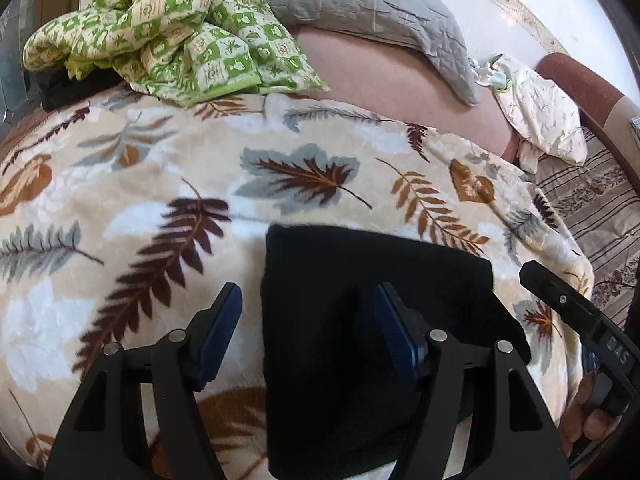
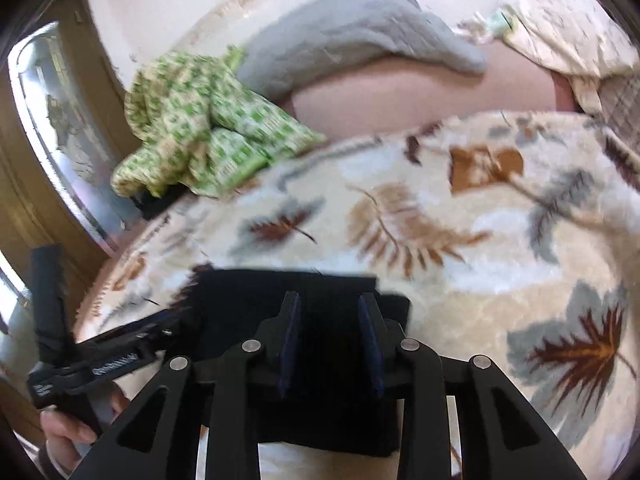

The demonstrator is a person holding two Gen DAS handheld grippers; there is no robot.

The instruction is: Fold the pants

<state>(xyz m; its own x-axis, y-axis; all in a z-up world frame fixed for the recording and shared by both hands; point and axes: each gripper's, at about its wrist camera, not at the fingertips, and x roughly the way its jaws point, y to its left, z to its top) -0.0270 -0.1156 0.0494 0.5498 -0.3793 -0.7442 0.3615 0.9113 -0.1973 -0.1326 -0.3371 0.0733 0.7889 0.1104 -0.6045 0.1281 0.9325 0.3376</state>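
We are looking across a bed whose leaf-print blanket is filling most of both views, with a bare pinkish mattress showing beyond it. A grey quilted cover is lying along the far side, and a crumpled green-and-cream checked quilt is sitting just beside it, spilling onto the blanket's far edge. A pale patterned pillow is resting at the far right corner. The black pants are lying folded into a compact rectangle on the near part of the blanket, directly below both grippers. We are holding the left gripper over the pants' left edge, its jaws standing wide with one finger above the blanket and the other above the fabric. We are holding the right gripper over the middle of the pants, its jaws standing partly apart and gripping nothing.
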